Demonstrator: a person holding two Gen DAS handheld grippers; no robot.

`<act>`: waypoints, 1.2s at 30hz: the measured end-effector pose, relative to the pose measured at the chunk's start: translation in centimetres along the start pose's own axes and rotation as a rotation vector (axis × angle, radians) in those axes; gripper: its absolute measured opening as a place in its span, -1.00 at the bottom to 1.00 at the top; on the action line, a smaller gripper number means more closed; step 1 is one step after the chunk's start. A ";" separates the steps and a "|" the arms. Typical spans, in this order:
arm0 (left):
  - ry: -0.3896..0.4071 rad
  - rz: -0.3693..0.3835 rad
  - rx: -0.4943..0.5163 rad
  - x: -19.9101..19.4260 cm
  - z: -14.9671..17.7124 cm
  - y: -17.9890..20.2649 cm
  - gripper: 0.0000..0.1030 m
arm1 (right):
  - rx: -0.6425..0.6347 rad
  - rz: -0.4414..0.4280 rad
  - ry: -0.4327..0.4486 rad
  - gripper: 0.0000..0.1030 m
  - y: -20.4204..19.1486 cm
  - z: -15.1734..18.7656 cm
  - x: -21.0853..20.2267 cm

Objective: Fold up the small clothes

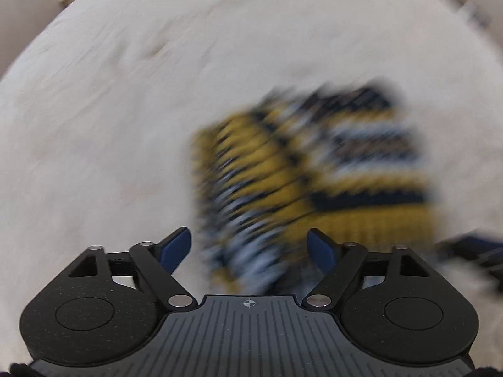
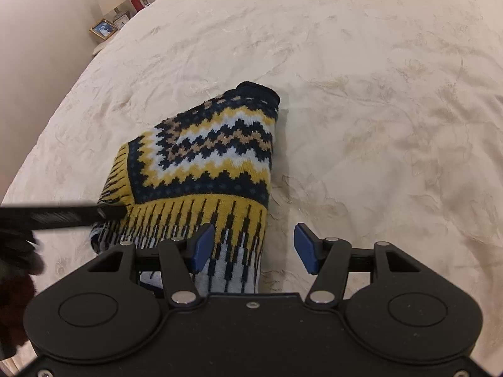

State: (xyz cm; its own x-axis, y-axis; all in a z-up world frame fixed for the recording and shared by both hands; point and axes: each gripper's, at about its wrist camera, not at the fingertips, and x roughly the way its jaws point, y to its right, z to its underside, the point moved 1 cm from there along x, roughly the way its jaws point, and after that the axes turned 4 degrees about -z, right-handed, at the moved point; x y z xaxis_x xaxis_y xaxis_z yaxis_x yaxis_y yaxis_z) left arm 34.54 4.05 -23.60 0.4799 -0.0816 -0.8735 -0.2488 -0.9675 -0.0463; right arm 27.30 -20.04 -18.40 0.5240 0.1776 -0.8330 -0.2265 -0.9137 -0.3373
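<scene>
A small knitted sweater (image 2: 207, 163), navy, yellow and white in zigzag bands, lies folded on a cream bedspread (image 2: 377, 94). In the left wrist view the sweater (image 1: 314, 172) is blurred by motion, ahead and right of centre. My left gripper (image 1: 250, 248) is open and empty, just above the sweater's near edge. My right gripper (image 2: 248, 248) is open and empty, its left finger over the sweater's near right corner. A blurred black part of the left gripper (image 2: 63, 216) reaches the sweater's left edge in the right wrist view.
The cream bedspread (image 1: 125, 94) fills both views. A nightstand (image 2: 103, 36) at the far left holds a lamp, a picture frame and a red container. A wall runs along the left side.
</scene>
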 end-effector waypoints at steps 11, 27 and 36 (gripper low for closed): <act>-0.037 0.186 -0.176 2.5 3.2 -4.4 0.70 | -0.007 -0.027 0.048 0.30 0.6 -5.6 4.5; 0.023 0.297 -0.235 0.0 5.7 -6.3 0.66 | -0.042 -0.104 -0.070 0.40 -0.2 -8.8 10.7; -0.056 0.419 -0.274 2.3 6.0 -6.3 0.66 | 0.071 -0.243 -0.078 0.47 1.9 -8.5 10.7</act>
State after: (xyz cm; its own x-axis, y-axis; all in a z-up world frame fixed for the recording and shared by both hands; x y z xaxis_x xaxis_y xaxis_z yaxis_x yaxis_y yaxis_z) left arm 32.20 11.43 -28.16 0.3387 -0.4708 -0.8146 -0.1768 -0.8822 0.4364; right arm 39.46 -23.03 -24.23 0.5059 0.4185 -0.7543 -0.1605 -0.8135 -0.5590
